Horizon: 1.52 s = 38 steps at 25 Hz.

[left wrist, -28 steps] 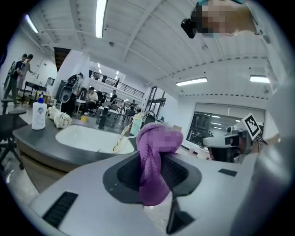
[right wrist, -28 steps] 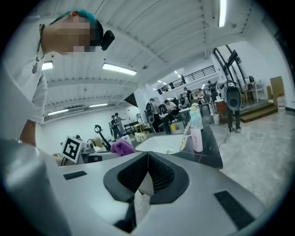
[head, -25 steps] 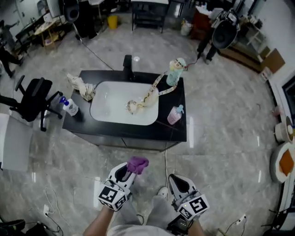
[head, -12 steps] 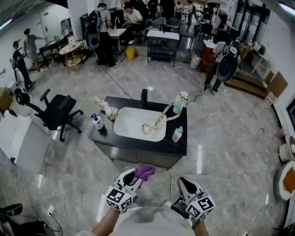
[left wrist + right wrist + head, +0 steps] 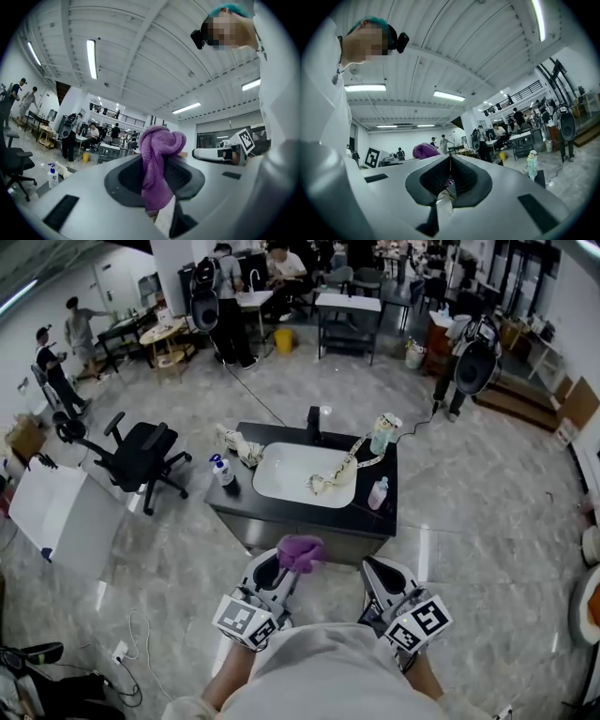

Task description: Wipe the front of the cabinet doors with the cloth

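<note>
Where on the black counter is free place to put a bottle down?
The front strip of the counter, between the white basin and the front edge, is bare. Left of the basin is crowded: a crumpled rag and a pump bottle. The right side holds a pink bottle and a figurine.

I see a black cabinet top standing on the grey marble floor, with a white oval basin sunk in it. On top lie a blue-capped clear spray bottle left, a crumpled beige rag far left, a pink bottle near right and a pale green figurine far right.
</note>
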{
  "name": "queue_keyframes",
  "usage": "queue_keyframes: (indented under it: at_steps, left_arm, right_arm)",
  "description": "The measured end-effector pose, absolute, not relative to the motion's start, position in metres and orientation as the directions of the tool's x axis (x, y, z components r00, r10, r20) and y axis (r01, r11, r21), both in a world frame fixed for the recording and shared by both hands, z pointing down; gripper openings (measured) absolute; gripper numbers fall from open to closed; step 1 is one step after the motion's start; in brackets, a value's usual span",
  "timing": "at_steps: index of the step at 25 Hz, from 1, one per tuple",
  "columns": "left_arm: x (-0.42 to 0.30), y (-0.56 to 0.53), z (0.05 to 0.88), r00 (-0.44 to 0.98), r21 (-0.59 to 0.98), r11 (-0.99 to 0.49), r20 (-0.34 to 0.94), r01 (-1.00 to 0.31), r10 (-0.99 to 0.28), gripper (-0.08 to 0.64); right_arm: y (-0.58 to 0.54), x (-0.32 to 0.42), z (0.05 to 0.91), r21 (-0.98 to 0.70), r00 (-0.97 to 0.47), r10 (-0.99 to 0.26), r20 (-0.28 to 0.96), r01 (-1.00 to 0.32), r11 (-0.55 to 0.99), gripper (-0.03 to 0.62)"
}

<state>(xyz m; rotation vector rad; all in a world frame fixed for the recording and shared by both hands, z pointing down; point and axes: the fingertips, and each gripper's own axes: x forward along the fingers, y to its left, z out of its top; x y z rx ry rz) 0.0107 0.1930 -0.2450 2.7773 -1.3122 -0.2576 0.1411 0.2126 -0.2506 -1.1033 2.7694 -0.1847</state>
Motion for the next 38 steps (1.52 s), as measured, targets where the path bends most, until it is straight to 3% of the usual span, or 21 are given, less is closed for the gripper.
queue_keyframes:
  at_steps: [9,38]
  left_arm:
    - [-0.023,0.187,-0.245,0.537,0.149,-0.548,-0.111,-0.823,-0.836,0.107]
    - [-0.017,0.192,-0.216,0.561,0.192,-0.558,-0.045,-0.807,-0.827,0.107]
  right_arm:
    - [0.208,0.122,-0.246,-0.166,-0.721,-0.686,-0.099,-0.668,0.726,0.028]
    - [0.205,0.119,-0.214,-0.193,-0.704,-0.710,-0.014,-0.695,0.692,0.028]
